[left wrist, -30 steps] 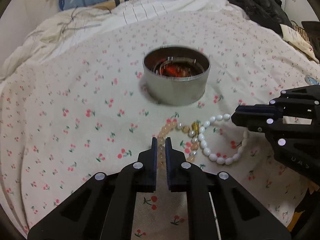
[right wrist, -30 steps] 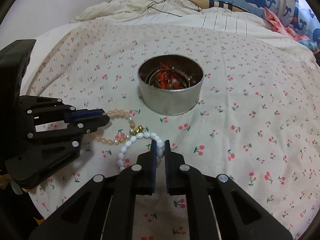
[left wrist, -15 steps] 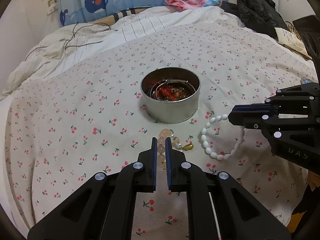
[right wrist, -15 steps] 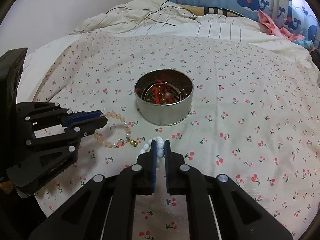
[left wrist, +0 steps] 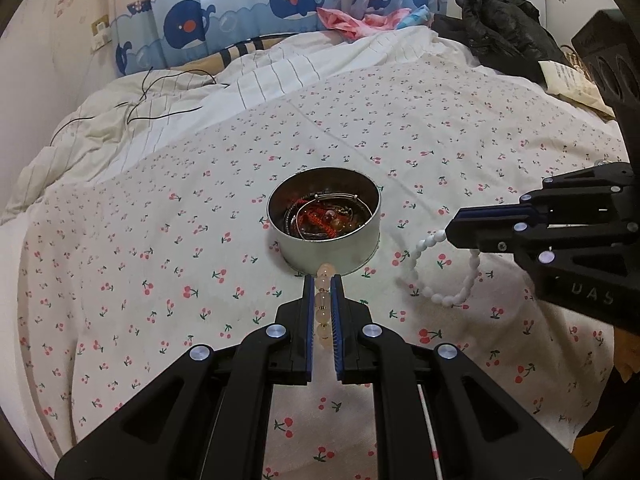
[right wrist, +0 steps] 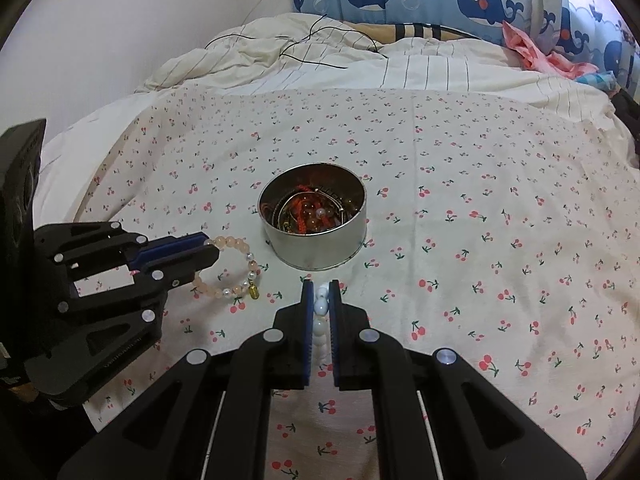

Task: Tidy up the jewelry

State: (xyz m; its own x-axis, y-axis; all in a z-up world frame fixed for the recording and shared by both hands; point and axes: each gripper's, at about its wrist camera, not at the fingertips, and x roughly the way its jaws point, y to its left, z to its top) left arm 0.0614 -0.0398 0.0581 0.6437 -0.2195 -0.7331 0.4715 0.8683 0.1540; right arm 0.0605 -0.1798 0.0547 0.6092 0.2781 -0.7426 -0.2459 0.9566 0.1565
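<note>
A round metal tin (left wrist: 362,250) (right wrist: 316,250) stands on the cherry-print bedsheet, holding red cord and bead jewelry. My left gripper (left wrist: 322,280) (right wrist: 208,250) is shut on a peach bead bracelet (left wrist: 323,312) (right wrist: 234,290), held in the air in front of the tin. My right gripper (right wrist: 319,286) (left wrist: 450,234) is shut on a white bead bracelet (right wrist: 320,326) (left wrist: 440,298), which hangs in a loop to the right of the tin.
The cherry-print sheet (left wrist: 160,240) covers the bed all around the tin. A rumpled striped duvet (right wrist: 360,68) with a black cable (right wrist: 312,44) lies behind. Dark clothing (left wrist: 500,32) and a paper packet (left wrist: 572,82) sit at the far right.
Both grippers have risen and pulled back, lifting the two bracelets off the sheet and apart. The tin looks smaller and farther.
</note>
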